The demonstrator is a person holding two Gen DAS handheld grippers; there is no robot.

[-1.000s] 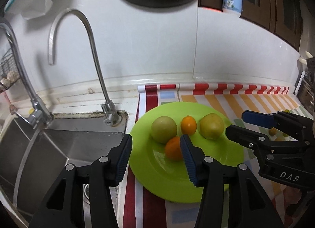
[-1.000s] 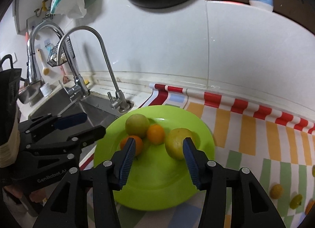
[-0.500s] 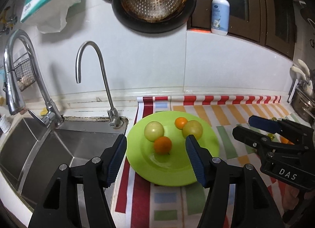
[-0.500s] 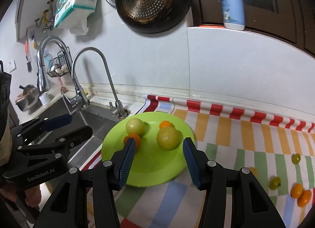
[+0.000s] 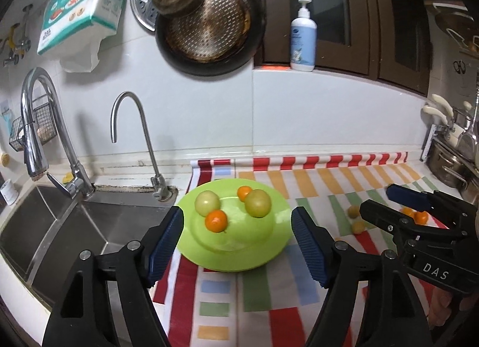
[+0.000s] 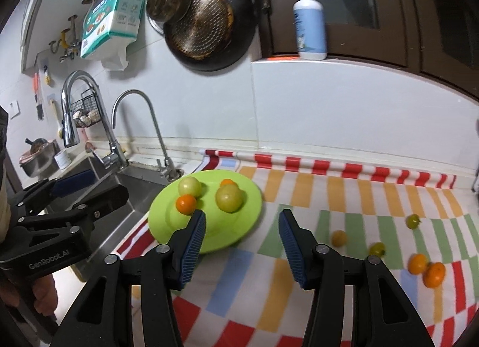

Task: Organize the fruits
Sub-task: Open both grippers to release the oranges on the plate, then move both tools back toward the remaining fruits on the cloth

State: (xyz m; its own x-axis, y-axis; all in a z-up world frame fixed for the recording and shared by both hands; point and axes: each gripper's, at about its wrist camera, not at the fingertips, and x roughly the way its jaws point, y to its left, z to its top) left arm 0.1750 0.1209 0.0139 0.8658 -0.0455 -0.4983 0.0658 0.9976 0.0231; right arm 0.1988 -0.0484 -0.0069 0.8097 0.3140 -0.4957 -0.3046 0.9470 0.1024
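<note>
A lime green plate (image 5: 260,252) (image 6: 167,227) lies on the striped mat beside the sink. On it are two yellow-green fruits (image 5: 207,203) (image 5: 258,203) and two small oranges (image 5: 216,220) (image 5: 244,192). Several small orange and yellow fruits lie loose on the mat at the right (image 6: 434,273) (image 6: 339,237) (image 6: 413,221). My left gripper (image 5: 238,246) is open and empty, held back above the plate's near edge. My right gripper (image 6: 242,242) is open and empty, just right of the plate's near edge.
A steel sink (image 5: 60,227) with two taps (image 5: 134,143) lies left of the plate. Pans hang on the wall (image 5: 206,23). A soap bottle (image 5: 303,38) stands on the sill. Pots and utensils stand at the far right (image 5: 449,161).
Both grippers have pulled back and up from the plate, which now looks smaller and farther. The loose fruits at the right have come into view. The fruits on the plate lie as before.
</note>
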